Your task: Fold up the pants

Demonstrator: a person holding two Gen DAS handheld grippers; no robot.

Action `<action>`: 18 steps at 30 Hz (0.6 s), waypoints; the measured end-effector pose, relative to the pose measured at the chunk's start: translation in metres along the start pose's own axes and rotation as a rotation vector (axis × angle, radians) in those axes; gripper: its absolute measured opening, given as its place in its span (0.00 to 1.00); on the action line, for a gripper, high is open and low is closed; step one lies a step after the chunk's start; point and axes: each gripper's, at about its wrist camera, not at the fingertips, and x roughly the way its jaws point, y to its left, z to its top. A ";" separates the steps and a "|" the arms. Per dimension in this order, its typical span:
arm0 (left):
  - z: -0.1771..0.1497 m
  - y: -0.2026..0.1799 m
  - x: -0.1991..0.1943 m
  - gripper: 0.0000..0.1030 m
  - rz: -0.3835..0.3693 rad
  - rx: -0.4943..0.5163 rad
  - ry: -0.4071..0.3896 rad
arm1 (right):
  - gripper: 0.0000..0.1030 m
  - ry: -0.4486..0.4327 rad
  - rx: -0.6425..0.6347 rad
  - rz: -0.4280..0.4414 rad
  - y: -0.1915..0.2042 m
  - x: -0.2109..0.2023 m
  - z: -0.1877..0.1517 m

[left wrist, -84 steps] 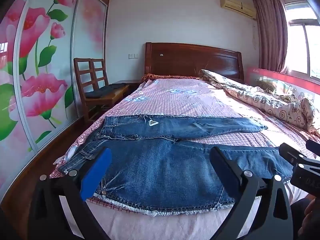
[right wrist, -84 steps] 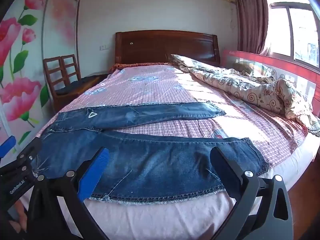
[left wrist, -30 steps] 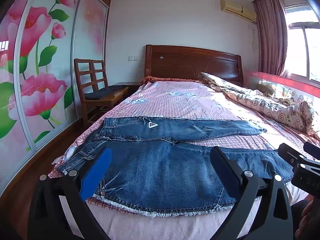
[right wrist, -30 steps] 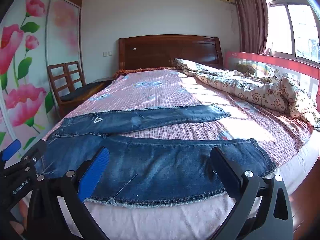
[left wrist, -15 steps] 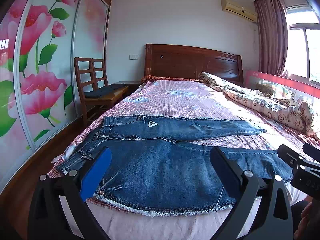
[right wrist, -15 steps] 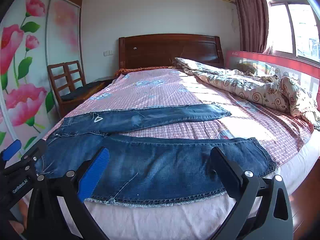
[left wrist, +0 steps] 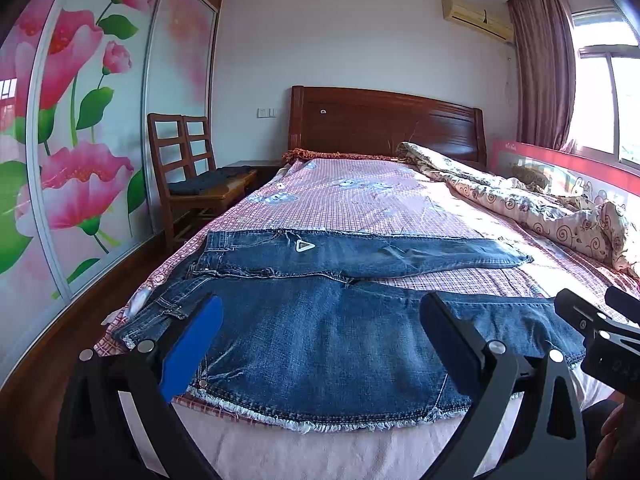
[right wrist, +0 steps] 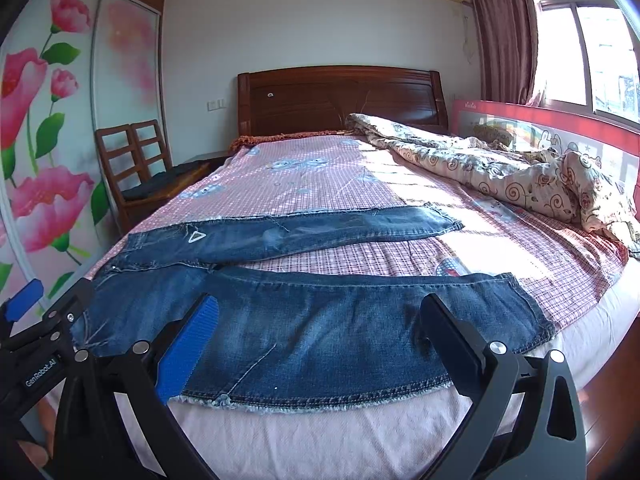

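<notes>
Dark blue jeans [left wrist: 320,320] [right wrist: 320,320] lie flat across the foot of the bed, waistband at the left, the two legs spread apart and running to the right. The near leg reaches the mattress edge with a frayed side. My left gripper [left wrist: 320,332] hovers open in front of the waist and thigh part, holding nothing. My right gripper [right wrist: 316,332] hovers open in front of the near leg, also with nothing between its fingers. Each gripper shows at the edge of the other's view: the right gripper [left wrist: 600,336] and the left gripper [right wrist: 36,332].
The bed [left wrist: 360,200] has a pink checked sheet and a wooden headboard [right wrist: 340,96]. A crumpled quilt [right wrist: 500,168] lies along its right side by a red rail. Wooden chairs [left wrist: 192,176] and a flowered wardrobe [left wrist: 72,140] stand at the left.
Both views have shifted only slightly; the grippers stay open before the bed's foot. The jeans have not moved.
</notes>
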 end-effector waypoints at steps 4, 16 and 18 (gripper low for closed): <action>-0.002 0.000 0.002 0.96 0.001 0.003 -0.008 | 0.97 0.002 0.002 -0.001 0.000 0.002 -0.001; -0.003 0.008 0.024 0.96 0.002 0.018 0.042 | 0.97 0.072 0.043 0.009 -0.007 0.016 -0.006; 0.001 0.012 0.030 0.97 -0.001 0.039 0.056 | 0.97 0.089 0.051 0.011 -0.009 0.020 -0.007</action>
